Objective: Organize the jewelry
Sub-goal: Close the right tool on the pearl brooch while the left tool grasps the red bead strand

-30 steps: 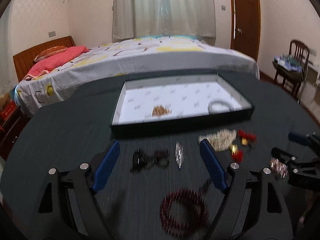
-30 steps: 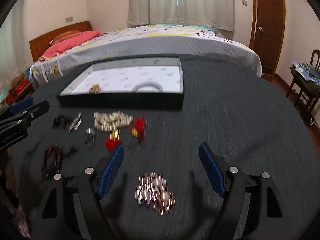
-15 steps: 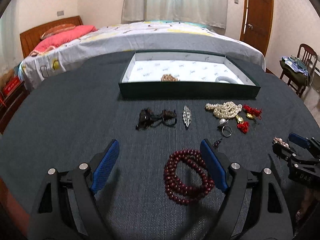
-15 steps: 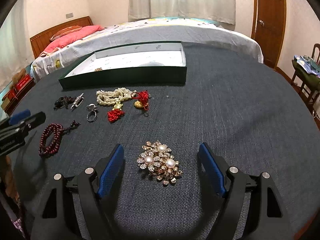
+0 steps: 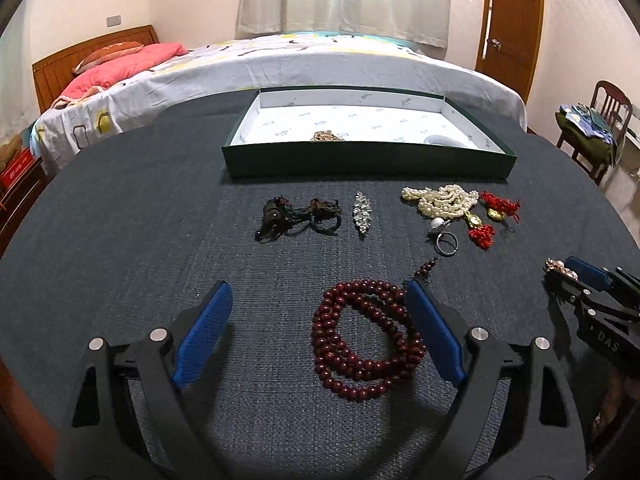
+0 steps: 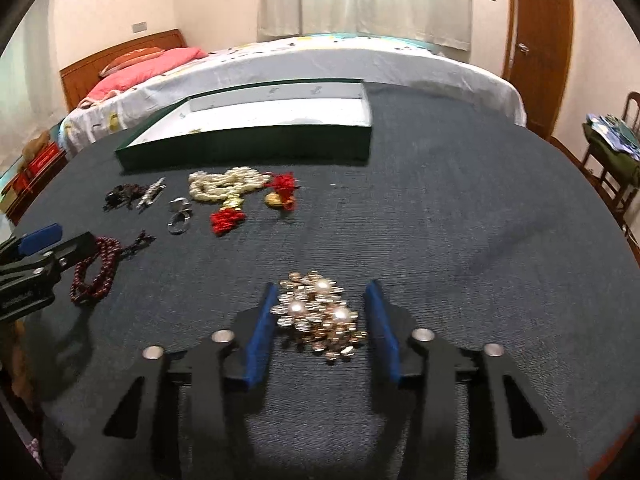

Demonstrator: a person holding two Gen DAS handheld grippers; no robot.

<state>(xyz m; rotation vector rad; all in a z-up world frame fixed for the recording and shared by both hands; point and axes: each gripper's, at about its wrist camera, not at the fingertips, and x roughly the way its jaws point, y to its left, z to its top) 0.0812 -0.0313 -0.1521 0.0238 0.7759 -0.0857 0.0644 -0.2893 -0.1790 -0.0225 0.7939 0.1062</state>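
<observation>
— Both grippers sat low over the counter [image 5: 120,240]. Where was the brooch [image 6: 318,316]?
— Between the right gripper [image 6: 322,330] fingers, which stood narrowed beside it; contact was unclear.
— And the left gripper [image 5: 316,332]?
— Fingers wide apart around the red beads [image 5: 366,340], right finger touching them. The box [image 5: 368,160] lay beyond.

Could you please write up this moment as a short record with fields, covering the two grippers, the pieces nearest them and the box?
left gripper: open, low over the table, red bead bracelet lying by its right finger
right gripper: jaws narrowed around the pearl brooch, contact unclear
box: green, open, white inside; a small gold piece and a white bangle already in it
loose on table: pearl strand, ring, silver clip
</observation>
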